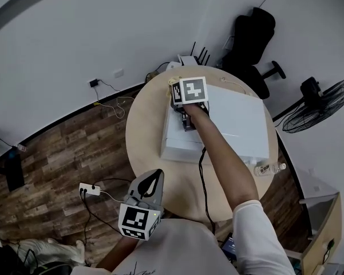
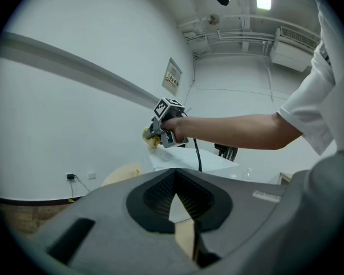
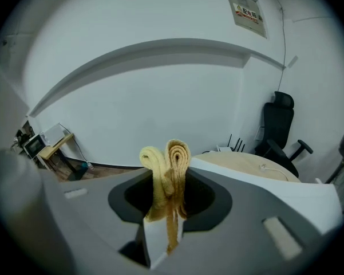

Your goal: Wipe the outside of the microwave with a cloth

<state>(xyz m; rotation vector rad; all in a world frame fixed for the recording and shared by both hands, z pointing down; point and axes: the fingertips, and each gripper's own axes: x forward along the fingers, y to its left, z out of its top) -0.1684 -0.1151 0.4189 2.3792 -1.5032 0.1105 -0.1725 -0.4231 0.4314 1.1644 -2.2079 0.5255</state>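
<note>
Task item, cloth (image 3: 176, 153): yellow, folded into two loops, clamped between the jaws of the right gripper (image 3: 170, 179). The folds stand proud of the tips, probably so the fabric meets the surface before the jaws do.
Right gripper, position: arm stretched out over the far left corner of the microwave (image 1: 234, 122) top. Whether the cloth touches the casing cannot be told.
Microwave: white, lying on the round wooden table (image 1: 146, 113), within arm's reach.
Left gripper (image 1: 153, 179): jaws closed together, nothing between them. It is held low beside the person's body, likely parked clear of the wiping arm.
Bystanders: water bottle (image 1: 269, 168) on the table edge just beside the microwave; power strip (image 1: 90, 189) on the floor.
Stage, judged: top surface in hand, sides not yet reached.
</note>
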